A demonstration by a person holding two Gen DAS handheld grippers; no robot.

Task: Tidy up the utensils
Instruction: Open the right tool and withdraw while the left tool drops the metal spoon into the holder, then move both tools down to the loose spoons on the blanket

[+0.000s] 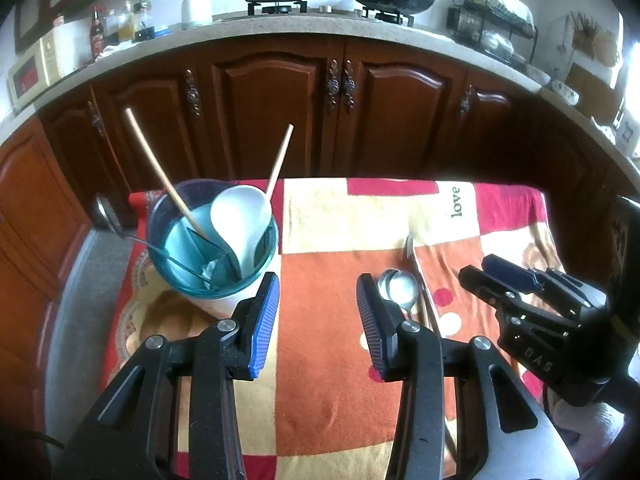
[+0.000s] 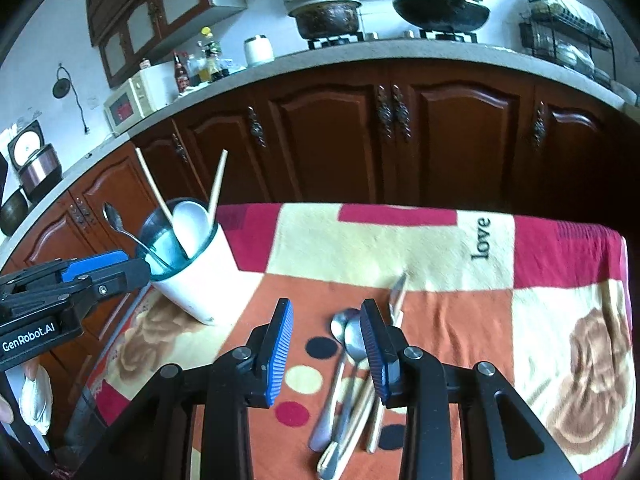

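While the white utensil holder point(image 2: 188, 280) at the left of the patterned cloth point(image 2: 460, 248) already carries two wooden chopsticks point(image 1: 160, 172), a white ladle point(image 1: 242, 216) and a metal spoon point(image 2: 120, 224), the job looks roughly half done. Beside the holder, the left gripper point(image 1: 318, 312) hangs spread and empty. Further right, the right gripper point(image 2: 326, 344) hovers with jaws apart, gripping nothing, over the loose pile: two metal spoons point(image 2: 352, 332), a fork point(image 2: 398, 292) and chopsticks remaining.

Both wrist views look steeply down and forward from close above the tabletop point(image 1: 320, 280), facing the kitchen cabinets point(image 2: 460, 136). They share the utensil holder point(image 1: 224, 264), loose cutlery point(image 2: 352, 360) and stove counter.
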